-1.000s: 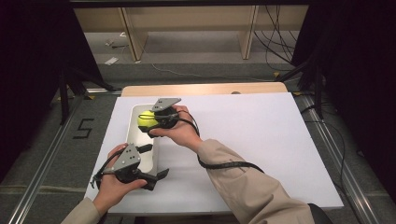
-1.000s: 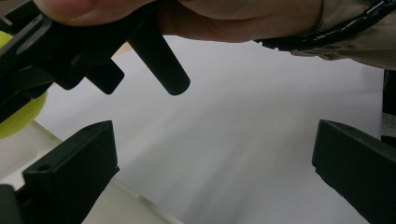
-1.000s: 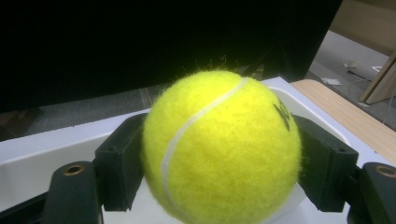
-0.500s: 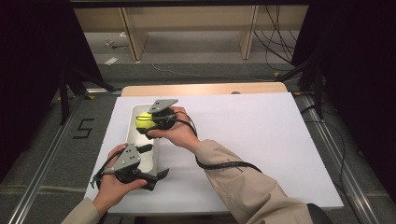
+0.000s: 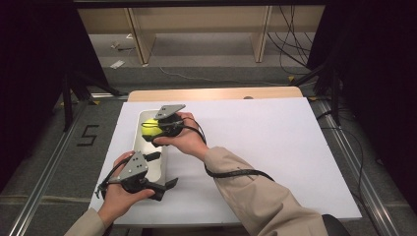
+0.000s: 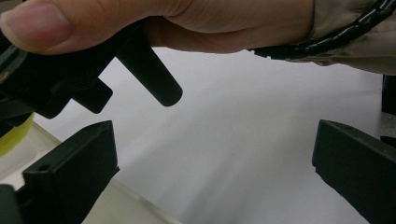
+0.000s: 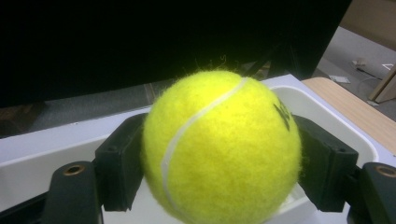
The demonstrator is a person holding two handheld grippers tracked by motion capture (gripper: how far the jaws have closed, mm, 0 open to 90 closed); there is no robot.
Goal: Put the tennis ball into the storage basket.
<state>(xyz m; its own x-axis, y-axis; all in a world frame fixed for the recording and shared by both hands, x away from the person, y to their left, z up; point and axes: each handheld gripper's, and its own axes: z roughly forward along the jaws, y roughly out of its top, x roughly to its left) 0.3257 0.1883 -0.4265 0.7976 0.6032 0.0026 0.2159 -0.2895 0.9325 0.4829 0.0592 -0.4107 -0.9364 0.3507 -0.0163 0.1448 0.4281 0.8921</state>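
Observation:
A yellow tennis ball (image 7: pixel 222 147) is clamped between the jaws of my right gripper (image 5: pixel 153 130), which holds it just above the far part of a white oblong tray (image 5: pixel 139 121). The ball (image 5: pixel 149 127) shows as a yellow spot at the gripper's tip in the high view. My left gripper (image 5: pixel 164 188) rests on the table near the front edge, beside the tray's near end, jaws wide apart with nothing between them. In the left gripper view its jaws frame bare white table, with the tray's rim (image 6: pixel 133 205) at the lower left and the other hand (image 6: pixel 187 23) above.
A white sheet (image 5: pixel 275 147) covers the table, with a wooden strip (image 5: pixel 216 93) along the far edge. A black cable (image 5: pixel 236 173) trails from the right gripper over the sleeve. Shelving legs and cables stand on the floor beyond the table.
The right gripper with the ball has barely shifted over the tray. The left gripper has stayed where it was.

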